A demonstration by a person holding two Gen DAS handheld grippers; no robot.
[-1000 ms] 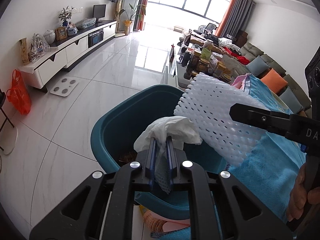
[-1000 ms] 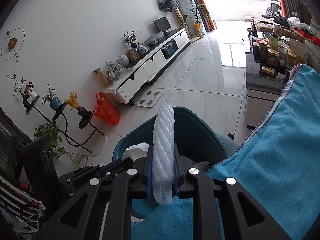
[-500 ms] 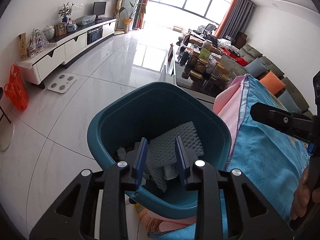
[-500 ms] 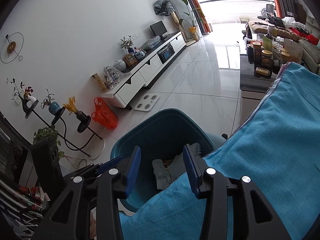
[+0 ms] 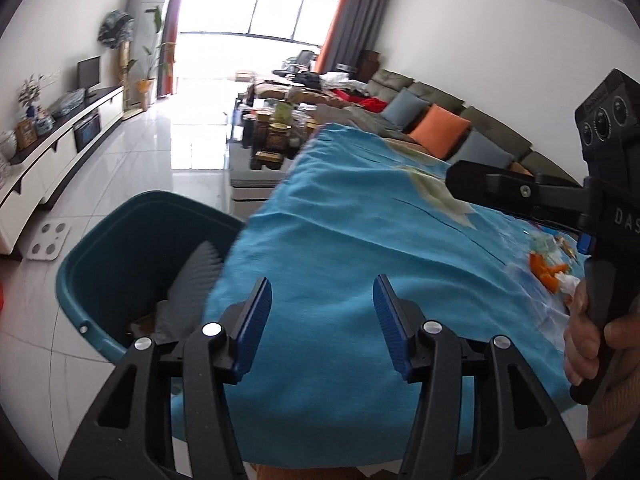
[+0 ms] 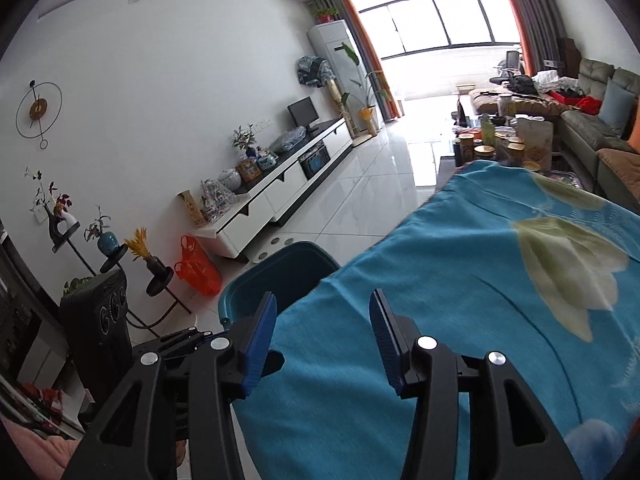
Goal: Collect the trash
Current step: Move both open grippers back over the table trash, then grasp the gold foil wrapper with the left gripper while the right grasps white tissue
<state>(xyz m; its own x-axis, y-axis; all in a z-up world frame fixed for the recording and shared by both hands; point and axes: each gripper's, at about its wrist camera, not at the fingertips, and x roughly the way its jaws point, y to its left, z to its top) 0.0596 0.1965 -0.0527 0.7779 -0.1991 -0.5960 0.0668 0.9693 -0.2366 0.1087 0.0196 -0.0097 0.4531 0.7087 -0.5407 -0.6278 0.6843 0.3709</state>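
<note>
A teal bin (image 5: 104,248) stands on the floor beside the table; the white foam net (image 5: 196,276) and tissue lie inside it. The bin's rim also shows in the right wrist view (image 6: 280,276). My left gripper (image 5: 322,312) is open and empty over the table's near edge. My right gripper (image 6: 322,320) is open and empty above the blue cloth. Orange peel and small scraps (image 5: 546,270) lie on the cloth at the right, below the right gripper's body (image 5: 560,200).
The table is covered by a blue cloth (image 5: 360,240) with pale flower prints (image 6: 568,272). Jars crowd a low table (image 5: 272,136) beyond. A sofa (image 5: 440,120) runs along the right wall, a white TV cabinet (image 6: 280,184) along the left. An orange bag (image 6: 198,266) stands on the floor.
Both grippers let go of the tissue and the foam net, which dropped into the bin. Both jaws opened wide and swung right, from over the bin to over the table.
</note>
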